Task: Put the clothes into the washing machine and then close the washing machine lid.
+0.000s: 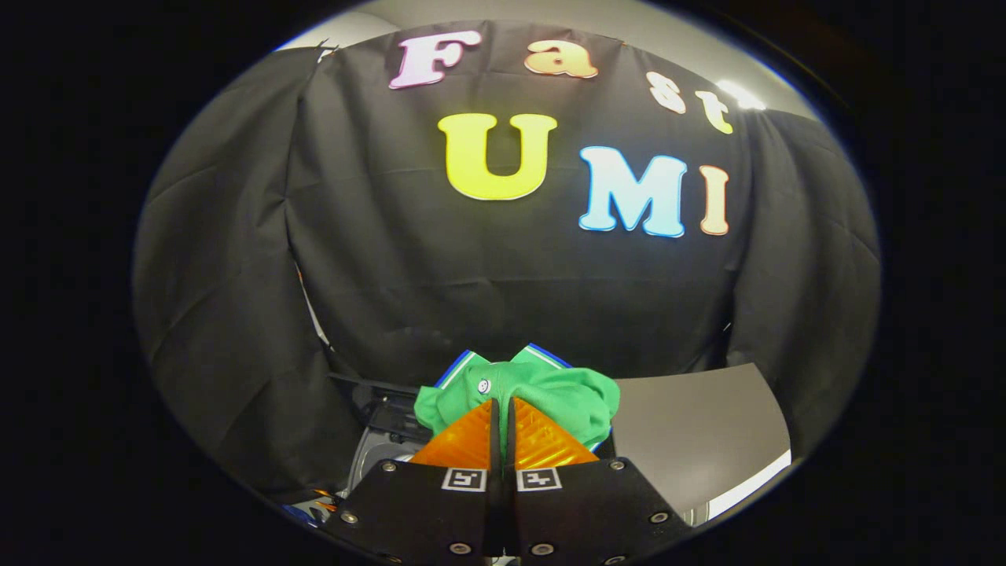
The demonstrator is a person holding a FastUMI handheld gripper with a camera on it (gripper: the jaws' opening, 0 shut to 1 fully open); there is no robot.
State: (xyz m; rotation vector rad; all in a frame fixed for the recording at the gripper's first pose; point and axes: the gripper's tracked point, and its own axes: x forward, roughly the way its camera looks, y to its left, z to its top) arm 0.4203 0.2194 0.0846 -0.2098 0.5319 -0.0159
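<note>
The claw (503,409) is clenched on a bunched green garment (562,393) with a white-and-blue collar, both fingers pressed nearly together on the cloth, holding it lifted above the washing machine (377,440), whose grey lid (692,432) stands open alongside.

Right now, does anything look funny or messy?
Nothing looks broken or spilled. The green shirt hangs bunched up, pinched between the gripper fingers, above the washing machine. That is just how it is being carried.
</note>
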